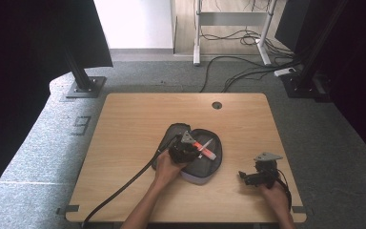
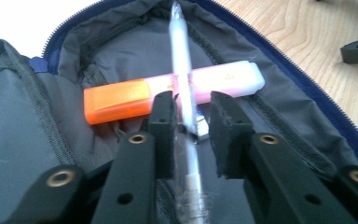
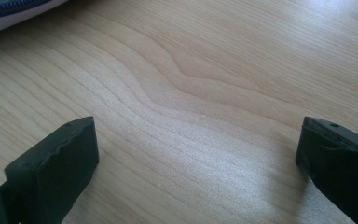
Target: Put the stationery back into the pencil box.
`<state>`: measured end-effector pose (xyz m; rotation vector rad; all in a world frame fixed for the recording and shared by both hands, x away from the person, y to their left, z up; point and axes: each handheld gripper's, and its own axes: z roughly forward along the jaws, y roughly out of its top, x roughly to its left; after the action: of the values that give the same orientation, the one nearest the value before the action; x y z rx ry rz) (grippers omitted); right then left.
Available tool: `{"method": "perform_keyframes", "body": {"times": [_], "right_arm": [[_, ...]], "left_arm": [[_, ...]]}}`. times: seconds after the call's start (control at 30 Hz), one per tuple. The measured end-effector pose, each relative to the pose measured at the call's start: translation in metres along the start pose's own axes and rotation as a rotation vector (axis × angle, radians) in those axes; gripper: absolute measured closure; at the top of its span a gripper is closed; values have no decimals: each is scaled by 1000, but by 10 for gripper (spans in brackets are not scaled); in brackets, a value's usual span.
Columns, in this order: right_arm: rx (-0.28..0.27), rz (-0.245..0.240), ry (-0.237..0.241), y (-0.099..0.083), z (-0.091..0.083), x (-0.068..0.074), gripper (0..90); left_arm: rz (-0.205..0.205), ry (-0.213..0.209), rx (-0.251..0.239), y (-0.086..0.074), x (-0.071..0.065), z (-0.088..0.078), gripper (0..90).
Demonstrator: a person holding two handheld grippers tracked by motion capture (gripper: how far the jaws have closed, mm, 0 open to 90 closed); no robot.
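Note:
An open pencil case (image 1: pixel 210 164) with a grey lining (image 2: pixel 23 116) lies in the middle of the wooden table (image 1: pixel 133 124). Inside it lies a pink highlighter (image 2: pixel 223 79) with an orange cap, seen from above as a highlighter (image 1: pixel 206 149). A clear pen (image 2: pixel 182 60) lies across the highlighter. My left gripper (image 2: pixel 192 105) reaches into the case, its jaws on either side of the pen with a small gap at each pad, so it is open. My right gripper (image 1: pixel 243 176) rests low over the table right of the case, with its jaws (image 3: pixel 196 140) wide open and nothing between them.
The case's blue zip edge (image 3: pixel 9 9) shows at the top left of the right gripper view. A cable hole (image 1: pixel 217 105) sits near the table's far edge. Stand bases (image 1: pixel 85 87) and loose cables (image 1: pixel 248 71) lie on the floor beyond.

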<state>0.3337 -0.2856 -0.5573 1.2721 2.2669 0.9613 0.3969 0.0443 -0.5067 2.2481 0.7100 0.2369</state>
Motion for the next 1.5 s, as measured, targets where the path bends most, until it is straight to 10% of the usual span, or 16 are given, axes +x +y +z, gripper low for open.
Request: {"method": "perform_keyframes", "body": {"times": [0.7,1.5], "right_arm": [[0,0,0,0,0,0,0],[0,-1,0,0,0,0,0]], "left_arm": [[5,-5,-30,7,3,-30,140],[46,-1,-23,2,3,-65,16]]}}
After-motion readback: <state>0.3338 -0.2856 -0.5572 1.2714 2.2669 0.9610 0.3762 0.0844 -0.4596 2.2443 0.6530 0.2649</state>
